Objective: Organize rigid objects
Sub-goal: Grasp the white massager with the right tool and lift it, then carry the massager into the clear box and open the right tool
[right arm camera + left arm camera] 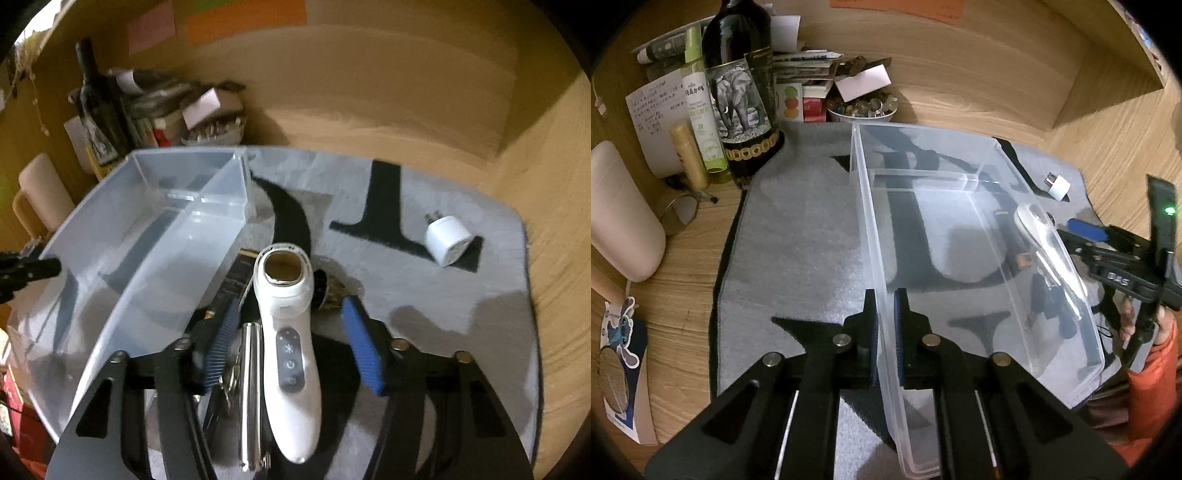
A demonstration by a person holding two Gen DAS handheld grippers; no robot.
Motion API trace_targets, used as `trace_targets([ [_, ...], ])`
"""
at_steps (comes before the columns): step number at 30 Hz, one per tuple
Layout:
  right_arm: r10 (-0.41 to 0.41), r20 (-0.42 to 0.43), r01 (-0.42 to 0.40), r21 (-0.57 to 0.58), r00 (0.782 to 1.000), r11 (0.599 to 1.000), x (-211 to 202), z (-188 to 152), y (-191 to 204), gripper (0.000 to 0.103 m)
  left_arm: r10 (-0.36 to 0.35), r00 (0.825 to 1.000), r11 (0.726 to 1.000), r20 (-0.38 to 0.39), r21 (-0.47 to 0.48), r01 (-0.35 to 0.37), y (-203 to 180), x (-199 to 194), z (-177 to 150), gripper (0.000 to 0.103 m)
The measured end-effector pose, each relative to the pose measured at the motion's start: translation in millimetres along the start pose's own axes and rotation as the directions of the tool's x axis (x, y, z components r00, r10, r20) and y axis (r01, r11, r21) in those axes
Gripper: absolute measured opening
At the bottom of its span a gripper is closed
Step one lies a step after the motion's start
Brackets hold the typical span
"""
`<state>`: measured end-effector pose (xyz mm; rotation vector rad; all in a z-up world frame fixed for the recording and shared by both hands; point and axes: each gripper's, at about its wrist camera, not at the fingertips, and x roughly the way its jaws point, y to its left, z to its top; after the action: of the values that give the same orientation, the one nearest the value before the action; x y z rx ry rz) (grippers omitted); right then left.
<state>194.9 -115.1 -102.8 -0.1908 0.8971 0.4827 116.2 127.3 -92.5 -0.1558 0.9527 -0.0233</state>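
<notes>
A clear plastic bin (964, 236) with a divider sits on a grey mat; it also shows in the right wrist view (147, 240). My left gripper (885, 306) is shut on the bin's near wall. My right gripper (291, 325) is open, its blue pads on either side of a white handheld device (288, 354) that lies on the mat beside the bin. A silver metal tool (251, 398) and small dark items lie next to the device. A white plug adapter (447, 240) lies on the mat to the right, also in the left wrist view (1057, 185).
A dark bottle with an elephant label (738, 96), a green spray bottle (701, 110), a bowl of beads (862, 109), papers and boxes crowd the back left. A pale rounded object (620, 214) stands at the left. Wooden walls enclose the desk.
</notes>
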Motion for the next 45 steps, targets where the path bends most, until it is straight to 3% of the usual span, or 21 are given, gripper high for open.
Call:
trace_targets([
  [10,0.057,-0.091,-0.054,0.041,0.994,0.998,32.0,-0.6,-1.0,0.045,-0.017,1.0,1.0,0.01,-0.005,0.017,1.3,-0.4,-0.6,0.008],
  [13,0.036,-0.079,-0.034,0.025,0.996,0.999,36.5,1.2,1.8,0.036,-0.016,1.0,1.0,0.013,-0.004,0.016,1.0,-0.5,-0.6,0.008],
  [17,0.026,-0.061,-0.025,0.022,0.998,0.999,32.9,0.5,1.8,0.036,-0.017,1.0,1.0,0.013,-0.005,0.017,1.7,-0.8,-0.4,0.008],
  [30,-0.014,0.129,0.01,0.031,0.992,0.999,-36.1,8.0,0.5,0.035,0.005,1.0,1.0,0.021,0.0,-0.005,0.1,-2.9,2.0,0.008],
  [45,0.041,0.344,-0.029,-0.04,0.938,0.999,-107.9,39.7,33.1,0.035,0.047,0.998,0.999,0.034,0.026,-0.048,-5.1,-2.7,2.7,0.008],
])
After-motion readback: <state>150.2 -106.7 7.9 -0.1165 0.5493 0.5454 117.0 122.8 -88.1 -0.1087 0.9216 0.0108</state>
